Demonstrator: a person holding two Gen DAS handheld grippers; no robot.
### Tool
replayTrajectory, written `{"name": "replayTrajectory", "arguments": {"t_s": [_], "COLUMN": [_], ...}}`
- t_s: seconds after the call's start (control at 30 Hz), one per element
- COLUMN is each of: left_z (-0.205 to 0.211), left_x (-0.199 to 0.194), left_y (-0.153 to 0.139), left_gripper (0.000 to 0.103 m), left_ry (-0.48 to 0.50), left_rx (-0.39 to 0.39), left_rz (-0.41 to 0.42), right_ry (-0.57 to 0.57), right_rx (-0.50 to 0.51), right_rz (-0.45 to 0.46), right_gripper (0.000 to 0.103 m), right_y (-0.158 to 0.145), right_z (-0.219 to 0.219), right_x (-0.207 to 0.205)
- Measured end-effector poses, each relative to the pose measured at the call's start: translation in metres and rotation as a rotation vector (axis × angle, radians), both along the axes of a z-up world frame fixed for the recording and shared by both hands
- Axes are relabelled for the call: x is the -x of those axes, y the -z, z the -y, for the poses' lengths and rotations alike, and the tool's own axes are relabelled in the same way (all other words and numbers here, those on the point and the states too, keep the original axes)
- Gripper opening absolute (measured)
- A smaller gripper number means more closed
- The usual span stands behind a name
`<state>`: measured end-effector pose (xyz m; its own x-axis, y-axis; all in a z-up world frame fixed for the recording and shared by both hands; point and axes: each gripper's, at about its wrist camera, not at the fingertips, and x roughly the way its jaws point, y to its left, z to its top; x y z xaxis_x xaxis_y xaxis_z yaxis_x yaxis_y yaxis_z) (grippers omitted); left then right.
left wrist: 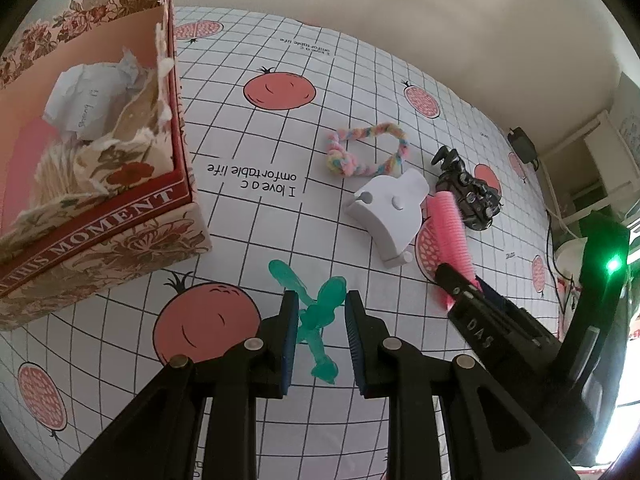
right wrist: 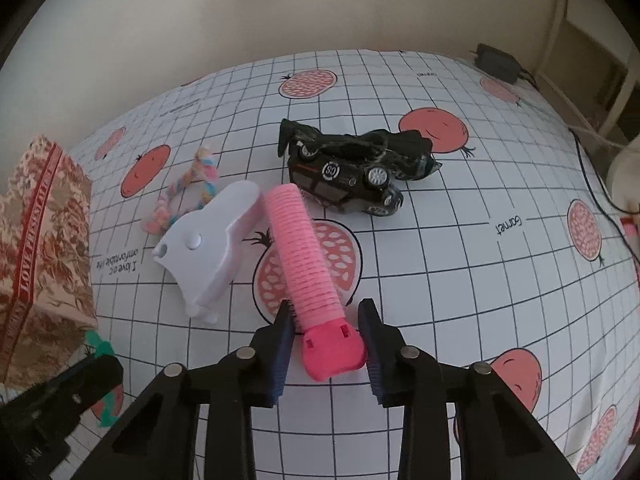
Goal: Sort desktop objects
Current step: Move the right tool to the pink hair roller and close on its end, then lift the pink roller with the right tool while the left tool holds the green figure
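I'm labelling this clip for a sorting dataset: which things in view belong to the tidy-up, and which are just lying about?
Part of the job:
- translucent green plastic piece, between the open left gripper
- pink ribbed plastic comb, between the open right gripper
- white plastic holder
- pastel braided rope ring
- black toy car
- floral cardboard box

Lying about:
- black power adapter
- pomegranate-print grid tablecloth

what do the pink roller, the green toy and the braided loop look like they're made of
The pink roller looks like matte moulded plastic: ribbed barrel, smooth solid cap. The green toy seems soft translucent rubber or silicone, since light passes through its glossy limbs. The braided loop looks like fuzzy pastel yarn or fleece, plaited and knotted at one end.
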<state>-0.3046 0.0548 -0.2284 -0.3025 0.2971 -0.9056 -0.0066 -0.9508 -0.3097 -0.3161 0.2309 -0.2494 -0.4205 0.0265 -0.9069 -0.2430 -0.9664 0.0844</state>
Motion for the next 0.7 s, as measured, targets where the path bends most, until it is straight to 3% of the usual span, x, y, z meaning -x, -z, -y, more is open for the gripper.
{"name": "replayTrajectory", "arguments": {"t_s": [0.1, 0.23, 0.33, 0.47, 0.7], "left_z": [-0.003, -0.007, -0.014, -0.018, -0.026], "left_x": [0.000, 0.002, 0.003, 0.005, 0.010], "left_y": [0.001, -0.002, -0.004, -0.010, -0.006], "left_gripper": [0.024, 0.024, 0.025, 0.025, 0.025], "left_ry": [0.009, 0.016, 0.025, 0.013, 0.033], "left_rx": [0.019, -0.016, 0.024, -0.013, -0.003], "left_rz": [0.008, 0.008, 0.004, 0.003, 0.022], "right_ry": [0.018, 0.021, 0.039, 0.036, 0.050], "right_rx": [0.029, 0.052, 0.119, 0.105, 0.134], "right_rz": [0.007, 0.013, 0.015, 0.021, 0.013], "right_gripper": [0.030, 0.030, 0.030, 0.029, 0.029], "right_y": [0.000, 0.000, -0.001, -0.001, 0.000], "right_z": [-0.005, -0.008, -0.014, -0.015, -0.017], "right_x": [0.003, 0.003, -0.003, -0.005, -0.002]}}
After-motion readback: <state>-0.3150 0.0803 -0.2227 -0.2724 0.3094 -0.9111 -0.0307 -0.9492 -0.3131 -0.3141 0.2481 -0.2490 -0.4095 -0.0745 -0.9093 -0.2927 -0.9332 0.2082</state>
